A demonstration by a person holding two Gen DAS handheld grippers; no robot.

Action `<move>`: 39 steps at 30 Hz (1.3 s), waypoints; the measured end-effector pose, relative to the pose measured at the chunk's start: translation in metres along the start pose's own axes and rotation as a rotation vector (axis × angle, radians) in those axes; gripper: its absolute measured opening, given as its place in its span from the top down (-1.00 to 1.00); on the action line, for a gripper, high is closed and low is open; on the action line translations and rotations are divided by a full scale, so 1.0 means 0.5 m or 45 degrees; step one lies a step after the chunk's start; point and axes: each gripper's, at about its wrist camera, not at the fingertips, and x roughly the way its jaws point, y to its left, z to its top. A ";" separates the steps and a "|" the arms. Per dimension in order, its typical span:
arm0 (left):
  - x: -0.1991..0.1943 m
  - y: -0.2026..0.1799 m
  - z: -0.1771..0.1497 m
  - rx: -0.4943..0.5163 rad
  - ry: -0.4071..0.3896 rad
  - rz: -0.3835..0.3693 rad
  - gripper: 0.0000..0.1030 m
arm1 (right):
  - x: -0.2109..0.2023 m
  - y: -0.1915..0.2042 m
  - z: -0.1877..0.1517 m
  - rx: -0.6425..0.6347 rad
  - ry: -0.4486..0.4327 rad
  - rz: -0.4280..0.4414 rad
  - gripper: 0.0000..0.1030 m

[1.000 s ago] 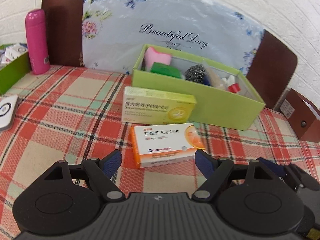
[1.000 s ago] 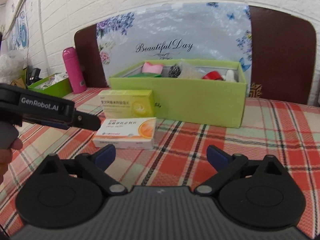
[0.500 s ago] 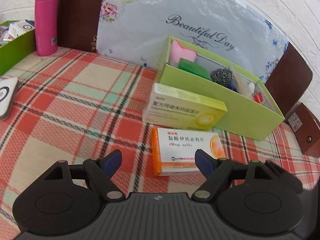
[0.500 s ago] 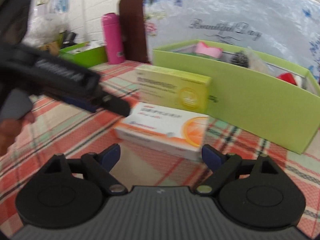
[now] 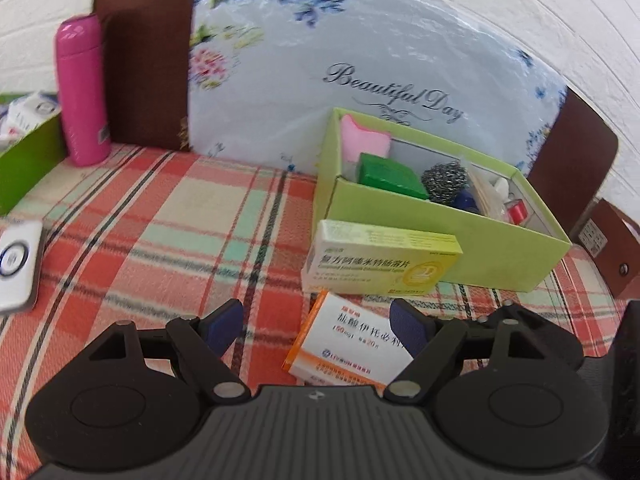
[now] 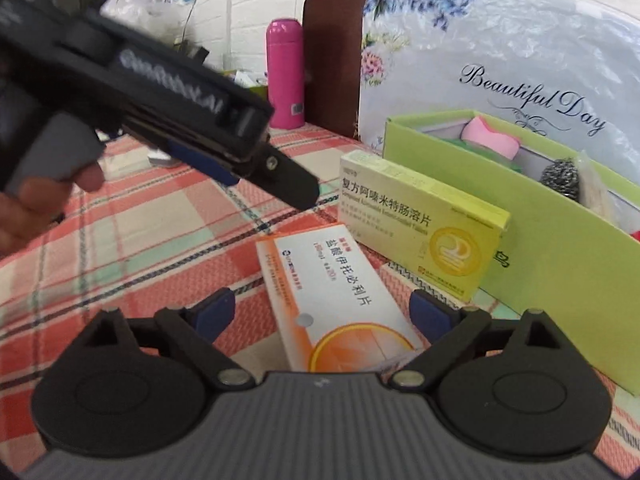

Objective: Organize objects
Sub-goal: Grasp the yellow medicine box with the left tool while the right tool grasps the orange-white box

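Two light, stiff cartons; right tool (image 6: 322, 314) spread around orange box (image 6: 336, 300), ungripped; pinch its long sides; left tool (image 5: 316, 326) spread, empty.

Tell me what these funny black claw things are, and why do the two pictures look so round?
Each picture comes from a small camera riding on a hand-held claw, and its lens bends everything round. A person holds one claw in each hand.

One picture looks along the left claw. The other looks along the right claw, and there you also see the left one from the side, with the hand holding it.

On the checked tablecloth lie an orange and white medicine box and a yellow medicine box, beside a green box of odds and ends. A pink bottle stands behind.

Both claws are open, holding nothing. The orange and white box lies between the right claw's fingers.
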 end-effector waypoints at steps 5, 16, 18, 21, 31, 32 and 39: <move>0.039 -0.017 0.041 0.125 -0.068 -0.042 -0.62 | -0.050 -0.009 -0.045 0.103 0.046 -0.071 -0.36; 0.061 -0.054 0.008 0.199 0.043 -0.279 -0.61 | -0.246 -0.037 -0.190 0.378 0.029 -0.210 -0.36; 0.038 -0.075 -0.034 0.289 0.111 -0.395 -0.61 | -0.267 -0.046 -0.200 0.402 0.034 -0.224 -0.36; 0.013 -0.099 -0.065 0.413 0.112 -0.374 -0.61 | -0.279 -0.049 -0.204 0.391 0.048 -0.242 -0.36; 0.138 -0.155 0.013 0.664 0.199 -0.440 -0.64 | -0.300 -0.035 -0.220 0.460 0.033 -0.281 -0.37; 0.149 -0.165 0.007 0.690 0.204 -0.423 -0.65 | -0.302 -0.034 -0.222 0.462 0.033 -0.284 -0.37; 0.073 -0.183 -0.071 0.714 0.171 -0.456 -0.66 | -0.300 -0.034 -0.219 0.457 0.033 -0.273 -0.44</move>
